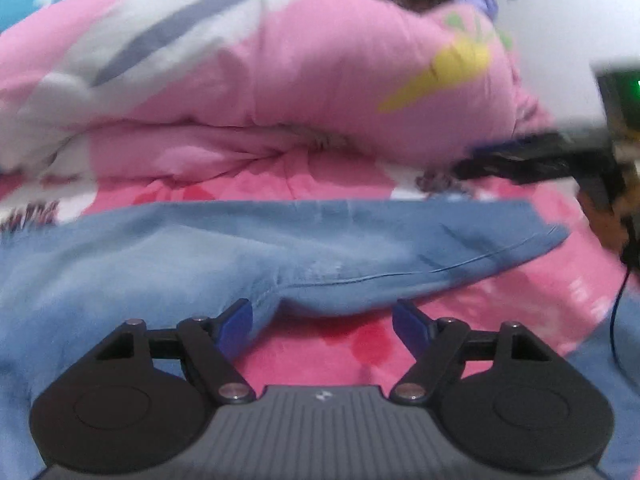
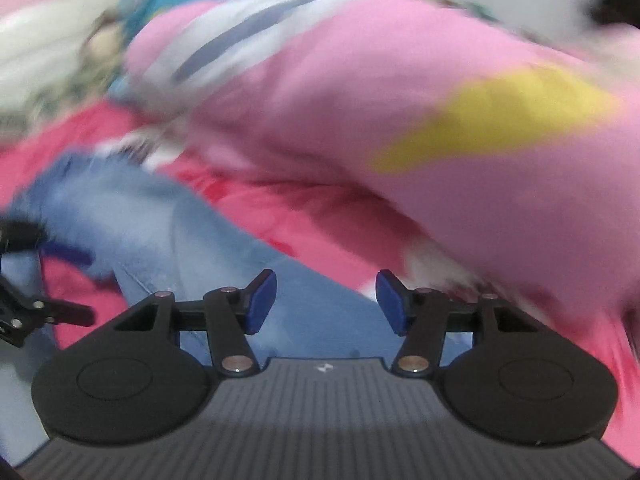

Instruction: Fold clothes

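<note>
A light blue denim garment lies spread across a pink bed cover, with one long part reaching to the right. My left gripper is open just in front of the garment's near edge, and the cloth touches its left pad. In the right wrist view the same blue garment runs under my right gripper, which is open with nothing between its fingers. The right gripper's body shows at the right edge of the left wrist view. Both views are blurred.
A thick folded pink quilt with white, grey and yellow print is piled behind the garment and fills the far side of the bed. More bedding in teal and white lies at the far left. A black cable hangs at right.
</note>
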Demonstrator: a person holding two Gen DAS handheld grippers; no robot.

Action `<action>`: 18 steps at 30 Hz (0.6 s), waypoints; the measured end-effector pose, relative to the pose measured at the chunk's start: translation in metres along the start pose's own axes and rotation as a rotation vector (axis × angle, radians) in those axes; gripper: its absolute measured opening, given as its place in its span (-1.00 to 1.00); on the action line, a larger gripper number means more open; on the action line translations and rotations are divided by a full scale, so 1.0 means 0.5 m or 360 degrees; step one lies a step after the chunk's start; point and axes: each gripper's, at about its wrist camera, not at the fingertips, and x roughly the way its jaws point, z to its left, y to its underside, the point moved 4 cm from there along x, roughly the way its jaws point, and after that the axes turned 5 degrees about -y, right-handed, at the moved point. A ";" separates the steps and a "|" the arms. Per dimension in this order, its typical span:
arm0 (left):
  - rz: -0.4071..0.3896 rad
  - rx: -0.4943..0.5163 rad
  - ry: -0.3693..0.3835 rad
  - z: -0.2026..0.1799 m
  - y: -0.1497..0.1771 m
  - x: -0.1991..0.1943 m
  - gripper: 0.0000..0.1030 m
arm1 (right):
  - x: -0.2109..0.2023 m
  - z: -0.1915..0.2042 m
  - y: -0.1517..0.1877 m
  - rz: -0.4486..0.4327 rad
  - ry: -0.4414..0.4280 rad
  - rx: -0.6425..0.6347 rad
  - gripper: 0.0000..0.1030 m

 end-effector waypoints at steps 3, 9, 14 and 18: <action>-0.0026 0.0107 0.0007 -0.011 0.009 0.034 0.51 | 0.111 0.020 -0.029 0.0048 -0.0112 -0.0165 0.05; 0.0074 0.0230 0.0030 -0.028 0.060 0.080 0.53 | 0.231 0.036 -0.022 0.0274 -0.0218 -0.0304 -0.53; 0.0051 0.0250 0.0043 -0.034 0.068 0.080 0.53 | 0.224 0.035 -0.041 0.0207 -0.0090 -0.0303 -0.93; 0.0044 0.0273 0.0040 -0.039 0.072 0.075 0.54 | 0.255 0.040 -0.040 0.0190 0.0016 -0.0373 -0.94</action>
